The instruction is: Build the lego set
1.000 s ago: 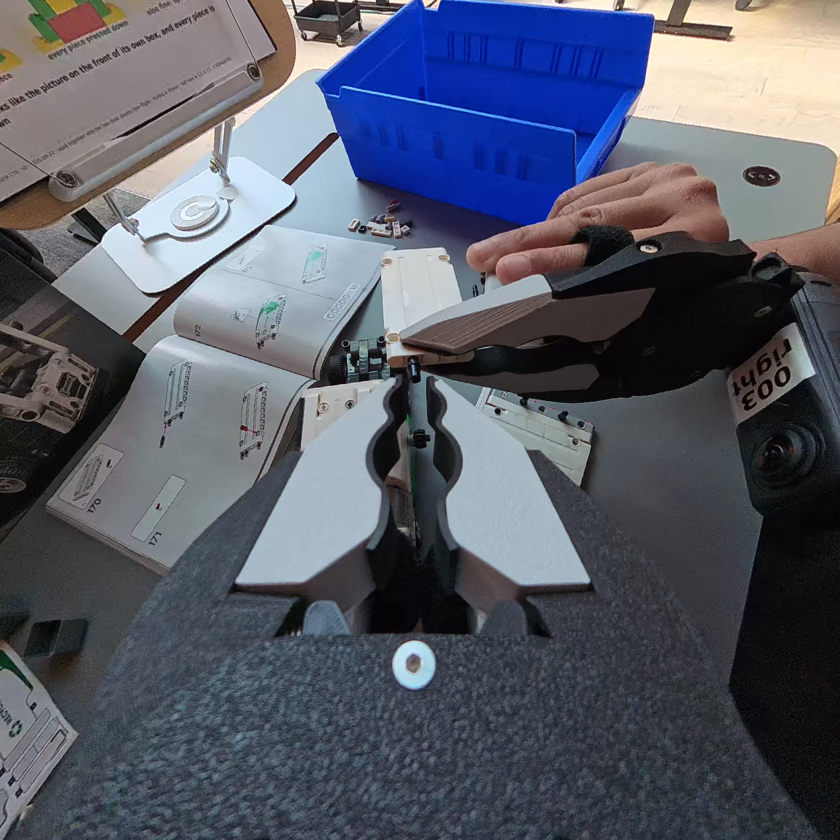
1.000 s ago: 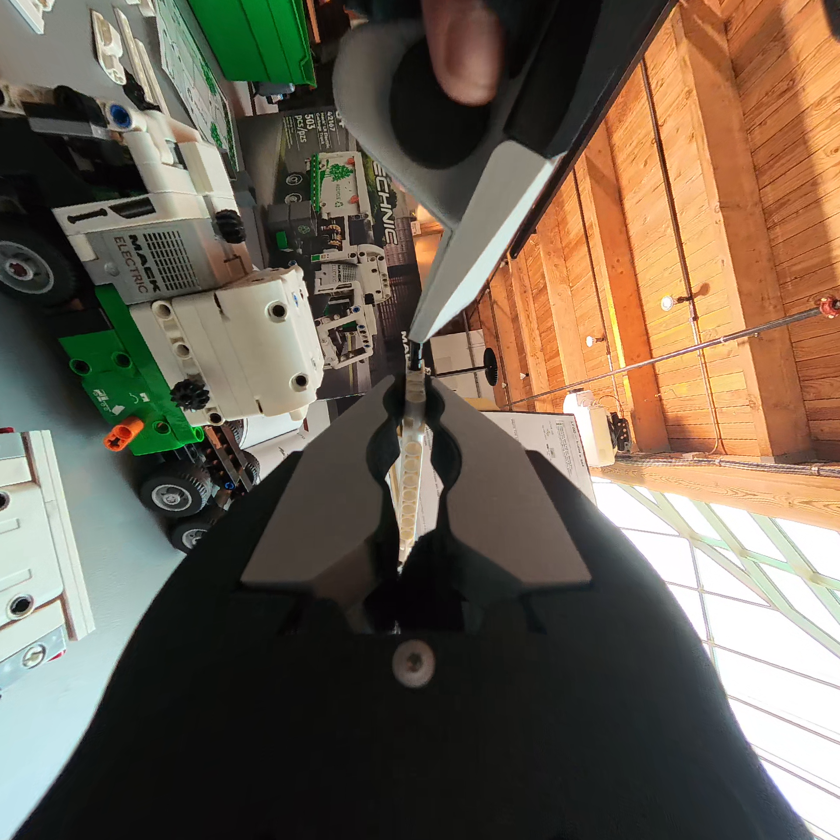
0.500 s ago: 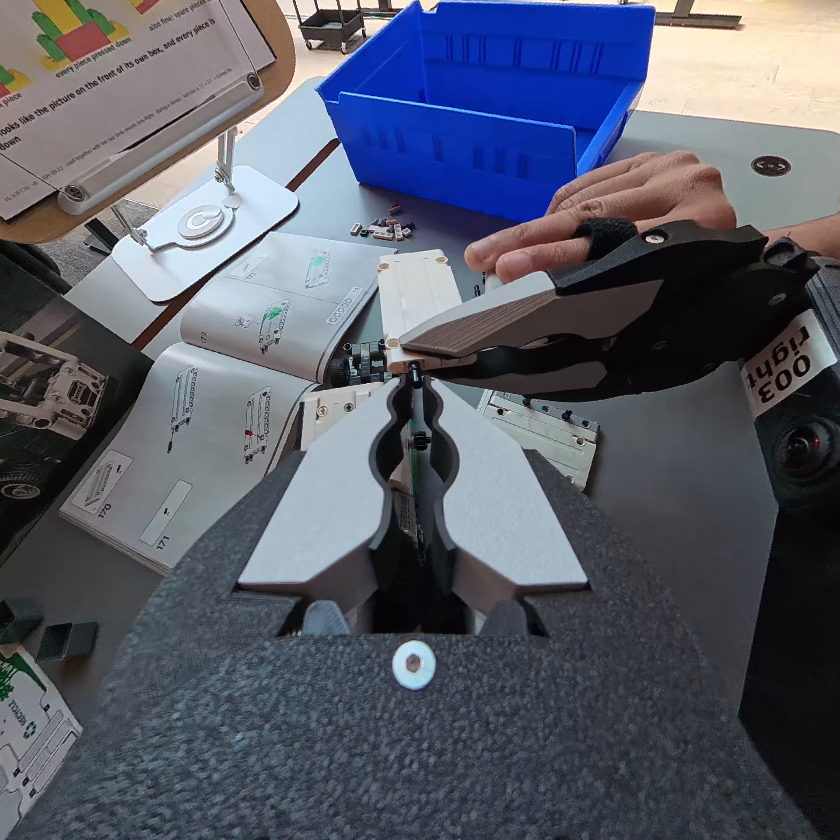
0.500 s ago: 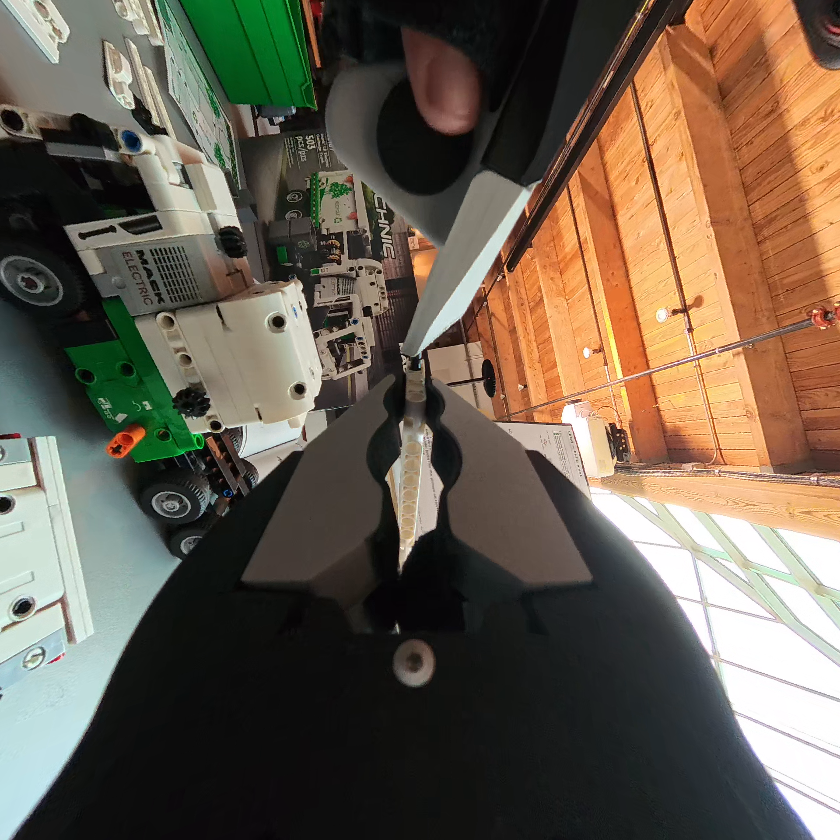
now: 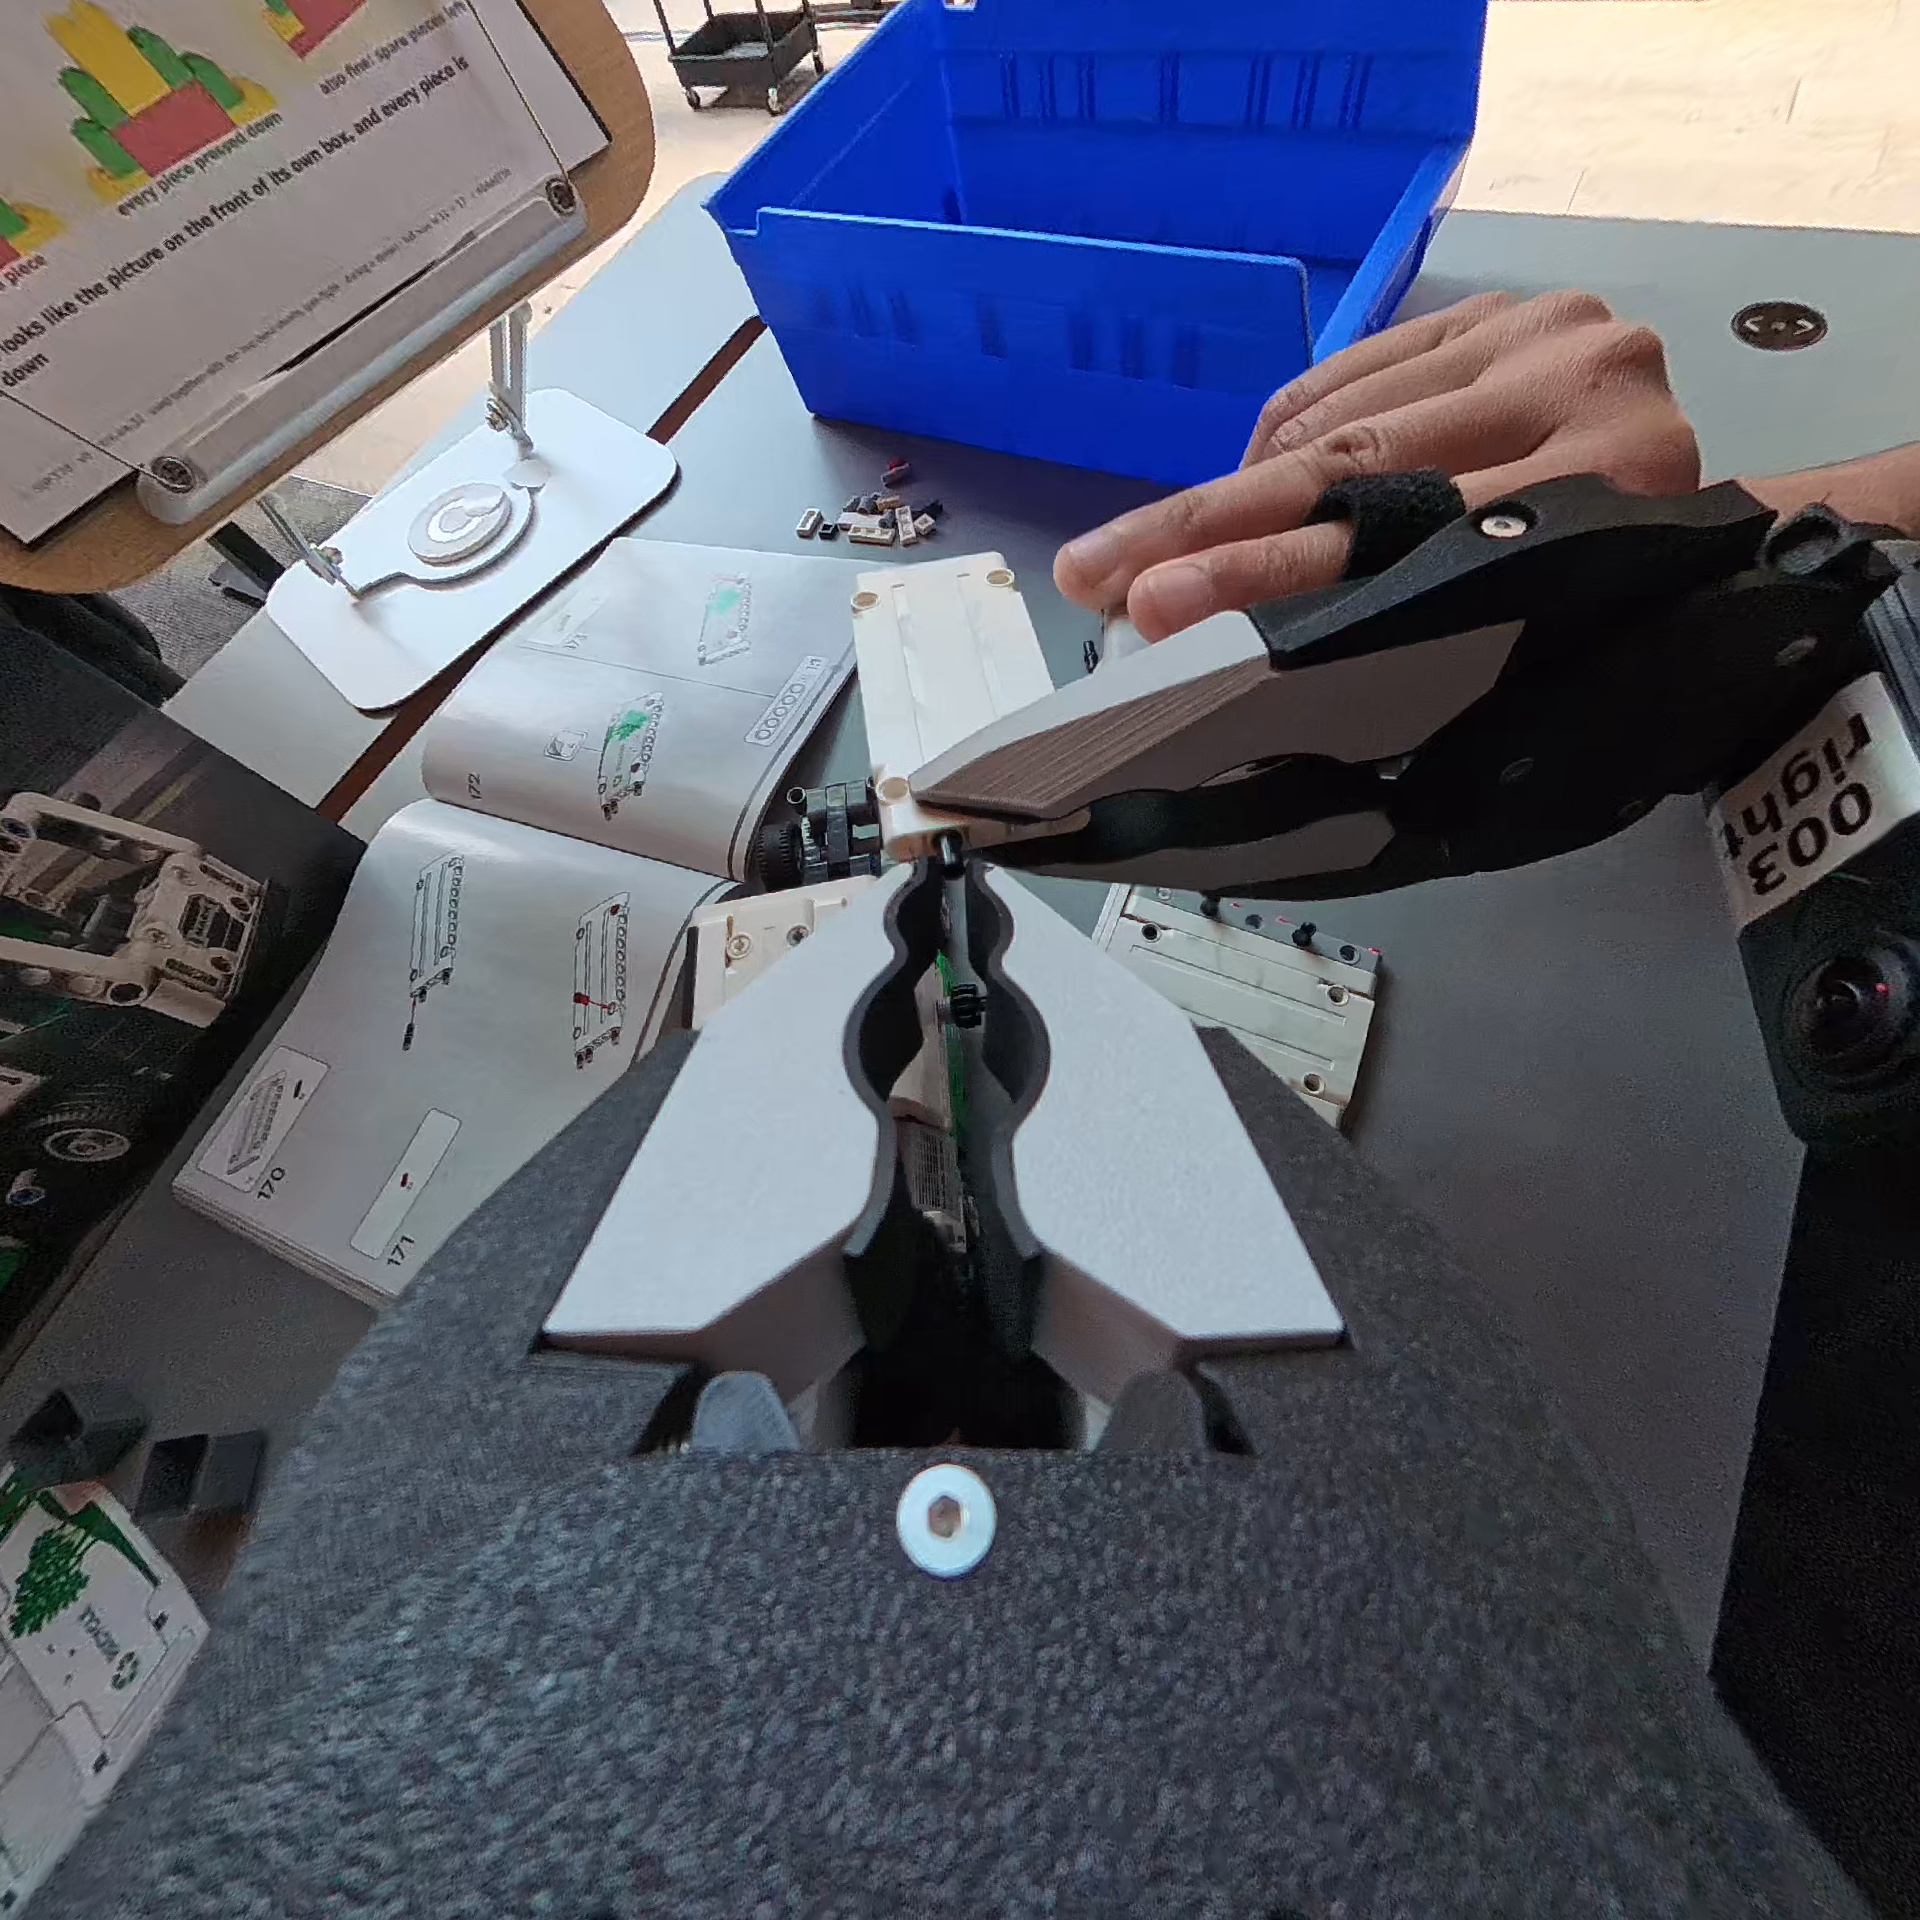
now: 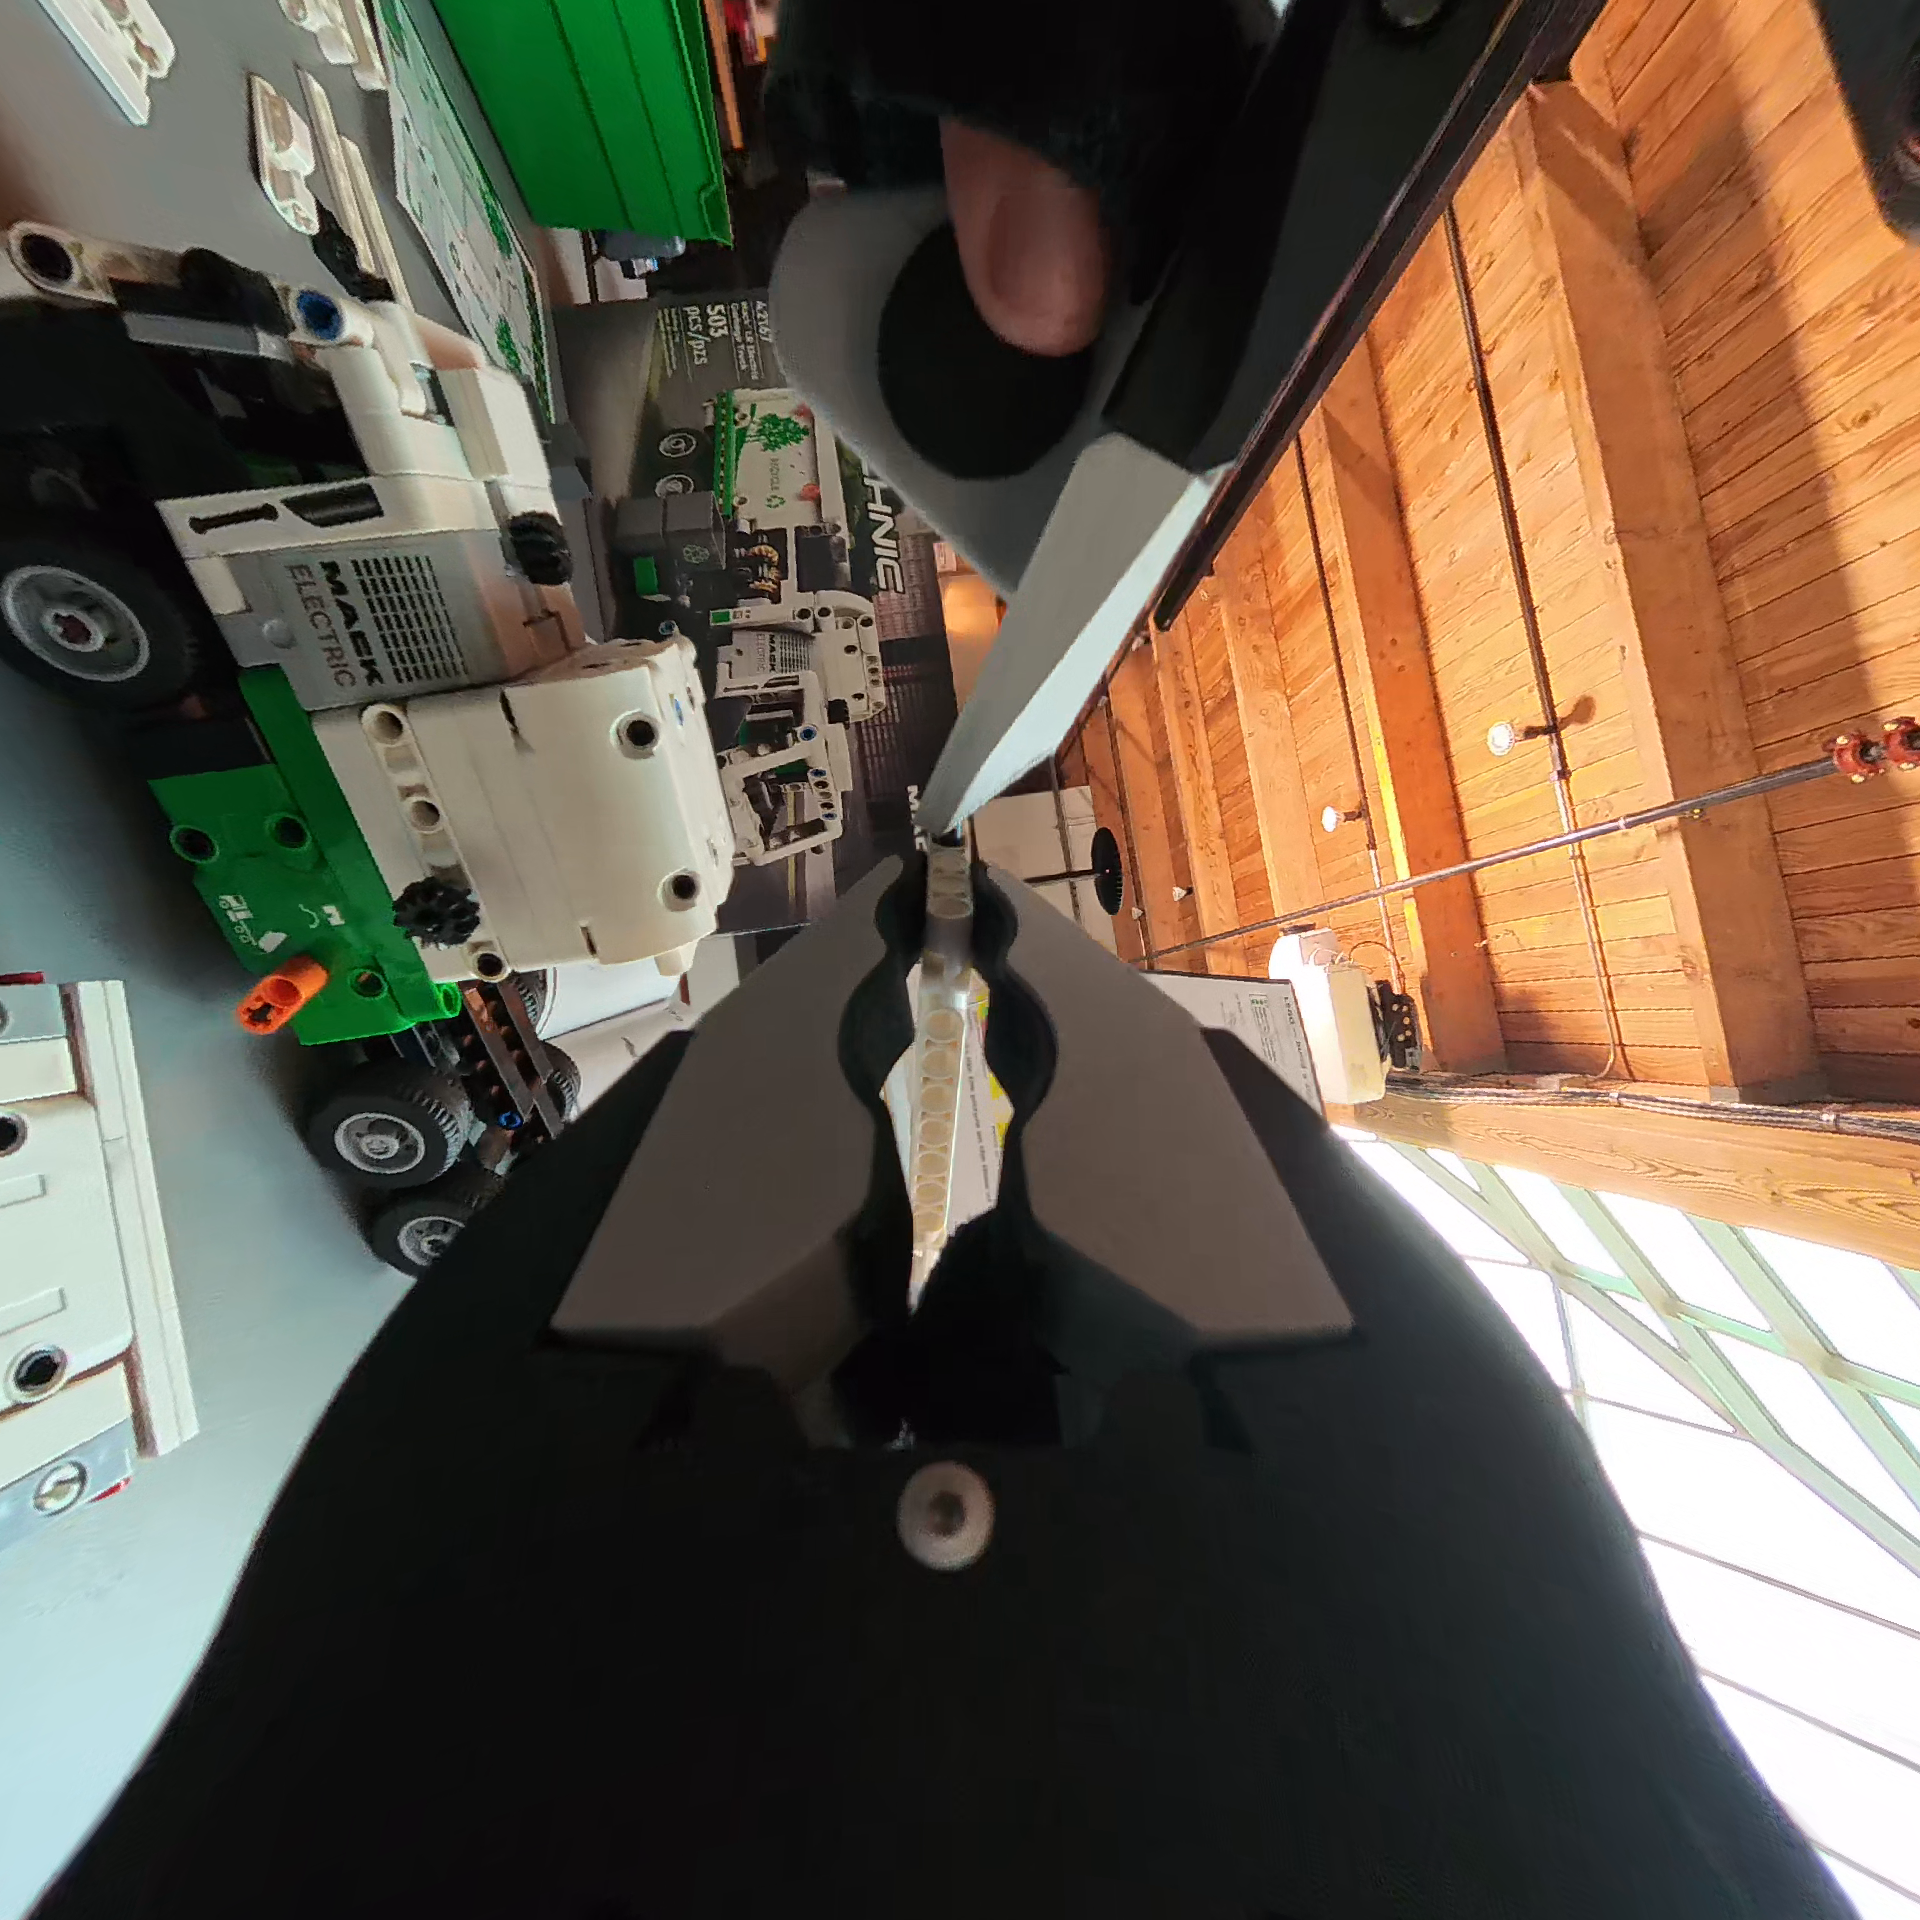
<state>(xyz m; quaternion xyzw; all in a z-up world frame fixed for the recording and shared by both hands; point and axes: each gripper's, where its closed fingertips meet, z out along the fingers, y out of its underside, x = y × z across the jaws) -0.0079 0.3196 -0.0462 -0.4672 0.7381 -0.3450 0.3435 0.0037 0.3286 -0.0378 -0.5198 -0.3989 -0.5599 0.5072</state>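
In the left wrist view my left gripper [image 5: 951, 878] is shut on a small black pin [image 5: 947, 845], which sticks out past its tips. The pin meets the end hole of a long white beam with holes [image 5: 902, 810]. My right gripper [image 5: 951, 816] reaches in from the right and is shut on that beam, with a hand [image 5: 1455, 416] behind it. In the right wrist view the beam [image 6: 940, 1039] runs lengthwise between the shut fingers of my right gripper [image 6: 948, 883]. The left gripper's grey finger [image 6: 1039, 675] comes down from above, and its tip touches the beam's end.
A blue bin [image 5: 1091, 208] stands at the back. An open instruction booklet [image 5: 520, 883], white panels [image 5: 945, 665] [image 5: 1247, 997], small loose pieces [image 5: 873, 514] and a sheet on a stand [image 5: 260, 156] lie around. A white and green toy truck [image 6: 416, 727] and its box [image 6: 779, 571] are on the left. My two grippers' fingertips are within a few centimetres of each other.
Both grippers drifted only slightly. The pin stays at the beam's end hole and both grasps stay the same.
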